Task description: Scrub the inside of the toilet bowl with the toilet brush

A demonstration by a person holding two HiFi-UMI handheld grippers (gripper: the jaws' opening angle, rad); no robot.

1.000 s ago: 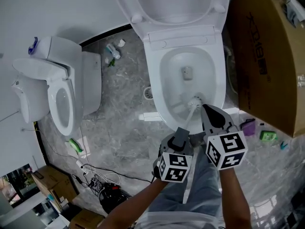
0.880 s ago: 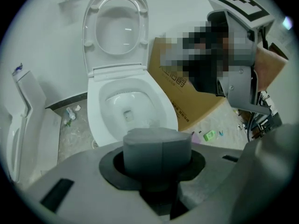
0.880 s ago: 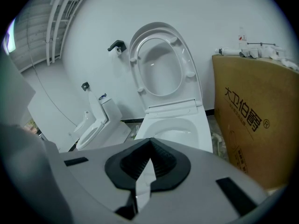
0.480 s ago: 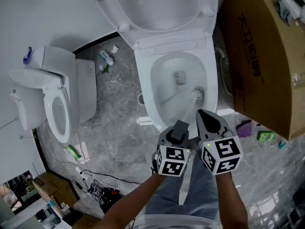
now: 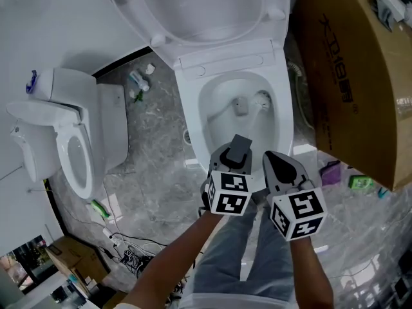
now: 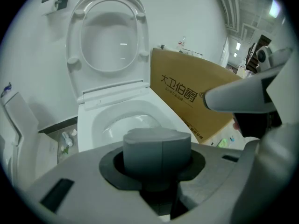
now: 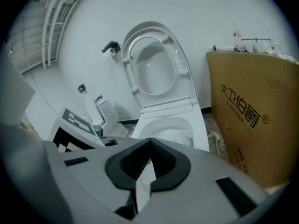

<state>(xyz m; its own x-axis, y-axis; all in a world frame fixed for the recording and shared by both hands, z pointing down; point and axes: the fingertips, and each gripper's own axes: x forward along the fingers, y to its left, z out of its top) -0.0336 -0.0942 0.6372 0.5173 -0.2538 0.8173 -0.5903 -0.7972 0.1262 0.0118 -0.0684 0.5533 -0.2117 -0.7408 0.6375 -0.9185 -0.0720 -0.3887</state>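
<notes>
**Both claws on the brush; head at the bowl's far right wall**

Nearest me, my left claw (image 5: 235, 158) is closed round the grey cap (image 6: 157, 150) that tops the toilet brush (image 5: 262, 99). My right claw (image 5: 278, 166), just beside it, is clamped narrow on the white shaft (image 7: 144, 183) lower down. Both holds look sound.

Beyond them the shaft runs down into the toilet bowl (image 5: 215, 111). The bristle head sits against the far right wall.

I judge that scrubbing is under way and that the near and left walls will need the same attention.

Recommendation:
- Steer from the cap and press through the right claw.
- Sweep in overlapping arcs with the bristles bearing on the porcelain.
- Stay below the rim to limit splashing.

The seat (image 5: 193, 5) stands raised behind. The cardboard box (image 5: 351, 76) sits close on the right, so swings should stay tight.
</notes>
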